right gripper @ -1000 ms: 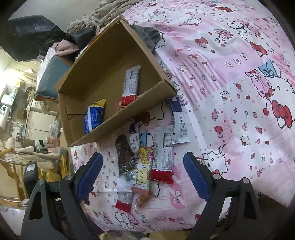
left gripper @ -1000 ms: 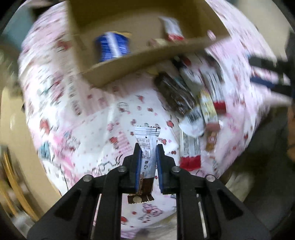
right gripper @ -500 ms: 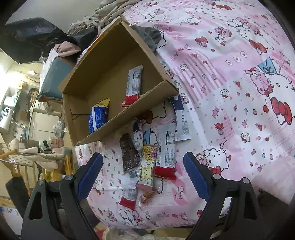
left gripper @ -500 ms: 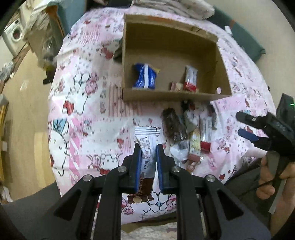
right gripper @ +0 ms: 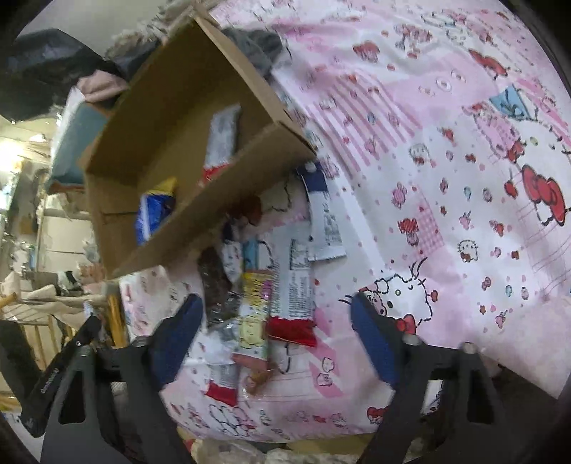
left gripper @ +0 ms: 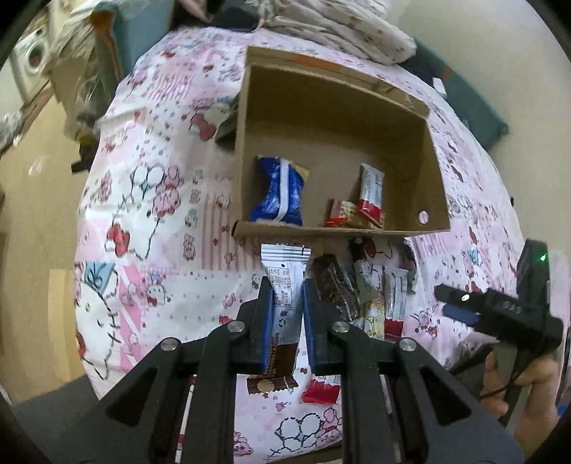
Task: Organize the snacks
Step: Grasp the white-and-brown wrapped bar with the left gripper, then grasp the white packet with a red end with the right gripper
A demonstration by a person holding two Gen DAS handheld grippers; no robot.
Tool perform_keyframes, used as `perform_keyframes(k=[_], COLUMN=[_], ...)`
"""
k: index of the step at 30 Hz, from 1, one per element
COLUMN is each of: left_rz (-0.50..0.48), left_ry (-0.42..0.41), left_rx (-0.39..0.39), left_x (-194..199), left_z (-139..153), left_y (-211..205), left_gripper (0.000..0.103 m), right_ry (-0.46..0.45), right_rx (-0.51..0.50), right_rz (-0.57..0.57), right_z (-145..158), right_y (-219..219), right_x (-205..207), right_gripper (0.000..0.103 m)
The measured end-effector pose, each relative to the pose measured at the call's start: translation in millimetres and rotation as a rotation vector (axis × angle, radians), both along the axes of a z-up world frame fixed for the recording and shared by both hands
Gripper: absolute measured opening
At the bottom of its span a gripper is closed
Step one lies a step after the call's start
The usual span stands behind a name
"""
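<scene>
My left gripper [left gripper: 287,289] is shut on a white and brown snack bar [left gripper: 283,282], held in the air in front of the cardboard box [left gripper: 342,233]. The box [right gripper: 200,200] lies on the pink patterned bedsheet and holds a blue packet [left gripper: 278,189], a white and red bar [left gripper: 371,189] and a small red packet [left gripper: 339,214]. A pile of loose snacks [left gripper: 367,296] lies in front of the box. My right gripper [right gripper: 274,342] is open and empty, just above the pile [right gripper: 271,296]; it also shows in the left wrist view [left gripper: 464,307].
Folded bedding [left gripper: 339,28] lies behind the box. The bed edge drops to a wooden floor [left gripper: 32,214] on the left. A red and white bar [left gripper: 319,391] lies near the front edge of the bed. Clothes and furniture [right gripper: 43,214] stand beyond the box.
My left gripper has swung to face the box and moved closer to it with the bar held. My right gripper has come down nearer to the snack pile.
</scene>
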State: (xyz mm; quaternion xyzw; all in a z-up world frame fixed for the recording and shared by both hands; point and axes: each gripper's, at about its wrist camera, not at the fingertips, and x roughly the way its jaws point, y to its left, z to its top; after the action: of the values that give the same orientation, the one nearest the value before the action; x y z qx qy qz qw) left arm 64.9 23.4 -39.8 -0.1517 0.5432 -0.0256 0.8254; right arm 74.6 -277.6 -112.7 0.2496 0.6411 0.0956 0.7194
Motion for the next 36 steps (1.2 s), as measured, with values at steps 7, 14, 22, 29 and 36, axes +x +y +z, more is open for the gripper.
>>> perform_keyframes(k=[7, 14, 22, 29, 36], left_rz=[0.033, 0.060, 0.036, 0.048, 0.063], left_ry=[0.044, 0.064, 0.046, 0.032, -0.004], left_rx=[-0.019, -0.054, -0.043, -0.013, -0.005], left_x=[-5, -2, -5, -8, -15], left_z=[-10, -10, -7, -6, 2], left_y=[6, 9, 4, 8, 13], left_gripper=[0.013, 0.013, 0.013, 0.013, 0.013], right_ry=[0.048, 0.073, 0.040, -0.019, -0.085], right_rx=[-0.081, -0.239, -0.248, -0.158, 0.096], right_rz=[0.066, 0.175, 0.178, 0.168, 0.083], right_z=[-22, -47, -44, -10, 30], right_y=[21, 53, 53, 43, 24], right_x=[7, 15, 12, -2, -16], right_gripper=[0.061, 0.051, 0.034, 0.034, 0.034])
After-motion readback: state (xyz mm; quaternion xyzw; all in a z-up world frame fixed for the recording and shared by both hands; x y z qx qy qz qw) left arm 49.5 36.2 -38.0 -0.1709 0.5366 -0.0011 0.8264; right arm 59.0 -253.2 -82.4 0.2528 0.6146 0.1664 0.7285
